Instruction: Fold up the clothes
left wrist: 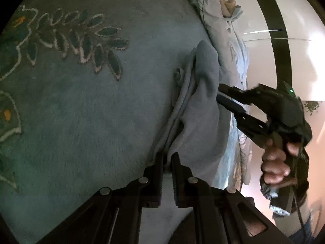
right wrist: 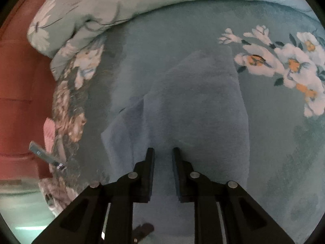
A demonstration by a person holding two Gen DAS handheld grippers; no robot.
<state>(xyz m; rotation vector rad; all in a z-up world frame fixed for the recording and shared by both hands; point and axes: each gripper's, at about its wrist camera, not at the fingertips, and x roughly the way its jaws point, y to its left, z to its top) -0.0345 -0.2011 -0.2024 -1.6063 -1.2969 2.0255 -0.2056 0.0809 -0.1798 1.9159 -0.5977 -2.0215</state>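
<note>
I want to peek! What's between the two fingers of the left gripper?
A bunched edge of the grey garment, pinched between the left gripper's fingers, as the left wrist view shows.
</note>
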